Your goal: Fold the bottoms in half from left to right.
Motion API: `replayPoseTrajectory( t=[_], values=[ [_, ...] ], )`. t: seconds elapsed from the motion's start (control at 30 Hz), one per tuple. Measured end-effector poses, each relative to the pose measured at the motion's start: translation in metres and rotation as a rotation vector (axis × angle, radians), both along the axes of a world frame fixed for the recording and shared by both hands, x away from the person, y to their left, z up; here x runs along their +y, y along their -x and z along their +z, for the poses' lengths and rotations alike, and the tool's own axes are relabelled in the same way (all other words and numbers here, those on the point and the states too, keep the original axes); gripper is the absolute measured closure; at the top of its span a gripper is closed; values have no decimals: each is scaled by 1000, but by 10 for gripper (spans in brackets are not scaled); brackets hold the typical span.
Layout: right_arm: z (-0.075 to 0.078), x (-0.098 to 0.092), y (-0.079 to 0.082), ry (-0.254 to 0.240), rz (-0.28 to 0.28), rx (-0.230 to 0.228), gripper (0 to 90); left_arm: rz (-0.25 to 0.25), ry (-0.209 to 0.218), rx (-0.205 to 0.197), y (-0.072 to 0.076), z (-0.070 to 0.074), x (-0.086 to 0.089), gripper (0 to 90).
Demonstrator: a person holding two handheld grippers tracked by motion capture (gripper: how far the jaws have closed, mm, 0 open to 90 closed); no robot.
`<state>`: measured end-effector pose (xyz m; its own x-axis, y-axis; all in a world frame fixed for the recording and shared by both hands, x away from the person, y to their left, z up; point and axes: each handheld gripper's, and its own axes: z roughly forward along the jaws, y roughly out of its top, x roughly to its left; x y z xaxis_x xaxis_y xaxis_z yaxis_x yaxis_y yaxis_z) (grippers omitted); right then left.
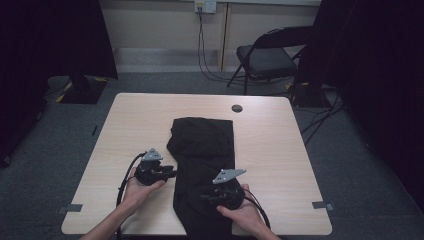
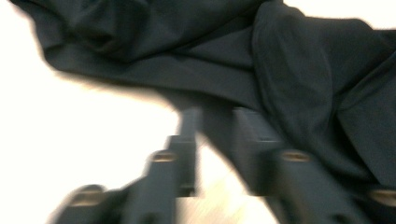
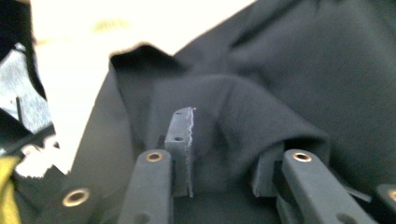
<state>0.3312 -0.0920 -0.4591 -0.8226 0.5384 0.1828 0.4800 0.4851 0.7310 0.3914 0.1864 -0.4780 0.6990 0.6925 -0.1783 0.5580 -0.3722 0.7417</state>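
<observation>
A black garment (image 1: 202,145) lies crumpled lengthwise down the middle of the light wooden table (image 1: 280,150), its near end hanging over the front edge. My left gripper (image 1: 172,172) sits at the garment's left edge. In the blurred left gripper view its jaws (image 2: 217,121) stand apart, with the tips at the dark hem (image 2: 154,74) and bare table between them. My right gripper (image 1: 205,197) rests on the garment's near part. Its jaws (image 3: 224,144) stand apart around a raised fold of cloth (image 3: 233,107) that drapes over the right-hand finger.
A round cable hole (image 1: 237,108) sits near the table's far edge. A black folding chair (image 1: 267,57) and floor cables stand beyond the table. Tape marks (image 1: 74,207) flag the front corners. Bare tabletop lies on both sides of the garment.
</observation>
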Motion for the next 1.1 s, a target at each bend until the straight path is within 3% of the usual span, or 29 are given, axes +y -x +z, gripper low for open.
replayPoseTrajectory(
  t=[0.1,0.2,0.3,0.33,0.37,0.43,0.47,0.53,0.6,0.73,0.8,0.93,1.0,1.1],
  values=[
    [18,-9,-2,-59,-21,-38,606,-19,21,3,-5,-2,-12,519],
    [18,-17,-10,-42,-61,-56,608,0,11,17,-13,-5,-21,464],
    [2,-17,-17,21,-75,-39,586,45,17,34,-23,-13,-29,438],
    [-4,-15,-17,45,-68,-33,583,56,12,31,-25,-15,-30,466],
    [-9,-13,-18,62,-62,-26,581,44,8,15,-26,-17,-31,553],
    [-18,-9,-17,89,-51,-11,579,51,-25,4,-26,-16,-32,825],
    [-21,-8,-16,103,-47,-9,578,39,-16,19,-26,-15,-30,892],
    [-25,-7,-17,109,-51,-6,579,39,-34,0,-23,-10,-24,898],
    [-25,-8,-19,105,-55,5,579,45,-25,1,-21,-4,-12,898],
    [-24,-6,-17,125,-67,-4,549,74,-36,15,-13,0,22,894],
    [-20,-3,-11,120,-39,0,507,77,-13,35,-11,-3,35,867],
    [-1,-1,3,81,23,2,455,95,-17,-9,-10,7,41,723],
    [15,-10,4,32,4,-1,420,94,-11,-25,-11,13,41,636],
    [34,-28,-1,-24,-45,-20,401,90,-37,-61,-16,21,37,568]
  ],
)
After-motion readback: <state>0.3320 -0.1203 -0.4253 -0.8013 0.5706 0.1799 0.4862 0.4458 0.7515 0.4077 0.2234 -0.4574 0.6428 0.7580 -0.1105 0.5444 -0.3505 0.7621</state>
